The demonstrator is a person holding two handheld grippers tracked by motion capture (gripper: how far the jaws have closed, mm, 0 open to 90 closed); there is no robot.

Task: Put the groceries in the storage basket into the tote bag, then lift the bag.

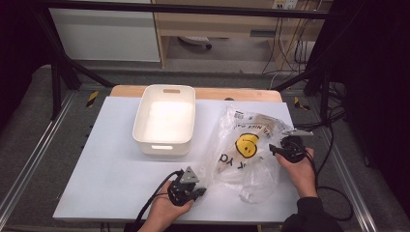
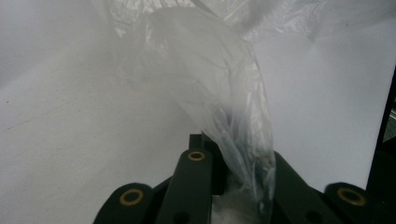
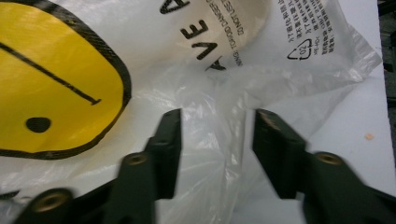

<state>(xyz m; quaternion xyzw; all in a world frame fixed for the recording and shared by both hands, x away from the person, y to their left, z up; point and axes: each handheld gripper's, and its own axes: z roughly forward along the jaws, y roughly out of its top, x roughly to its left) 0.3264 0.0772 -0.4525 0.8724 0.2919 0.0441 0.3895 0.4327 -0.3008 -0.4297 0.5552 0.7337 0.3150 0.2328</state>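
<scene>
A: Main thing?
B: Clear plastic bag (image 1: 246, 147) with a yellow smiley face (image 1: 246, 144) and black lettering. It lies crumpled on the white table top (image 1: 111, 159), just to the right of the white bin (image 1: 165, 121), not touching it.

A: Left gripper (image 1: 193, 191)?
B: At the bag's near-left corner, nearer the person than the bin. In the left gripper view the jaws are closed tight on a twisted strand of the bag's film (image 2: 233, 121); the film rises out of the jaws and fans upward.

A: Right gripper (image 1: 276, 149)?
B: On the far side of the bag from the bin, at the bag's right edge. In the right gripper view (image 3: 217, 140) the jaws stand about half open, with loose bag film lying in the gap between them. The pads don't press on it, so no grip.

A: Anything inside the bag?
B: A pale, tan shape shows through under the print, on the side away from the person. Can't tell what it is.

A: Bin?
B: Open top, upright, handle slots at both ends.
</scene>
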